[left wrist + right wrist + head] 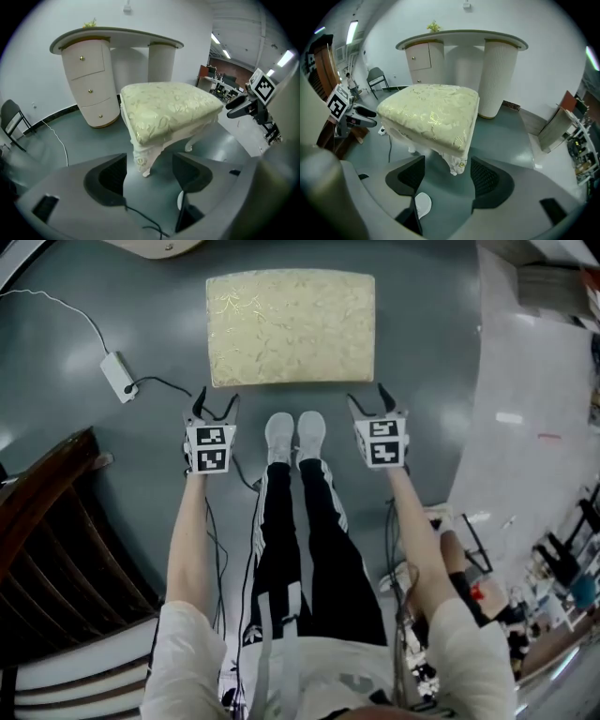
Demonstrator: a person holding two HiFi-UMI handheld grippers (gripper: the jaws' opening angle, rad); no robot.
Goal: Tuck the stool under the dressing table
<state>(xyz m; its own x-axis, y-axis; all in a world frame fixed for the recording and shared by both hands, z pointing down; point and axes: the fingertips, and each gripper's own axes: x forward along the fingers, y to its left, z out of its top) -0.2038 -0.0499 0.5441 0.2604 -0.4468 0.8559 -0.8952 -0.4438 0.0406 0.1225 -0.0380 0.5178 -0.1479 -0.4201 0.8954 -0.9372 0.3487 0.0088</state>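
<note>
Stool (291, 326) is being left standing on floor (422, 381), near front of dressing table (117, 40), not yet under it. L gripper (217, 401) & R gripper (368, 397) are being held wide open, empty, just short of stool's near corners. Both corners are best being gripped evenly, so stool is being pushed straight, w/o skewing.

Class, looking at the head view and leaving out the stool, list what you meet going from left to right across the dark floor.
white power adapter → left gripper → shoes → right gripper
</note>
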